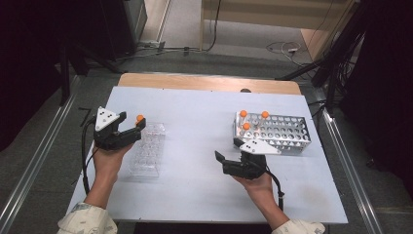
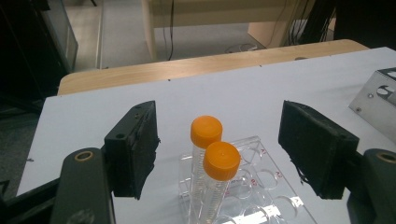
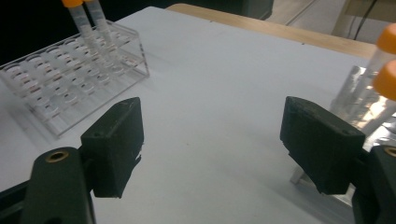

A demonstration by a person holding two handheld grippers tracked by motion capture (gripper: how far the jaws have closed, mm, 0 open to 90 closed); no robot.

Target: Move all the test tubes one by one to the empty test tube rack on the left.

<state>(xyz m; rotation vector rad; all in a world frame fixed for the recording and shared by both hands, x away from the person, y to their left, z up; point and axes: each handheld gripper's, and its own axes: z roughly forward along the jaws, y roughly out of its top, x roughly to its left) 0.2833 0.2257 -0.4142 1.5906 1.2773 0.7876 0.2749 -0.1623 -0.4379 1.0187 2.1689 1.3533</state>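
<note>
Meanwhile, at a white table, the left gripper hangs at the far end of a clear rack, its jaws standing wide on either side of two orange-capped tubes without touching them. Both tubes stand upright in neighbouring wells at that end of the rack, one just behind the other in the left gripper view, and the pads are well clear of the caps. The right gripper is held above bare tabletop between the clear rack and a metal rack, its jaws also wide with nothing between them. Three more capped tubes stand at the left end of the metal rack, just beyond the right gripper. A person's forearms enter from the near edge.
</note>
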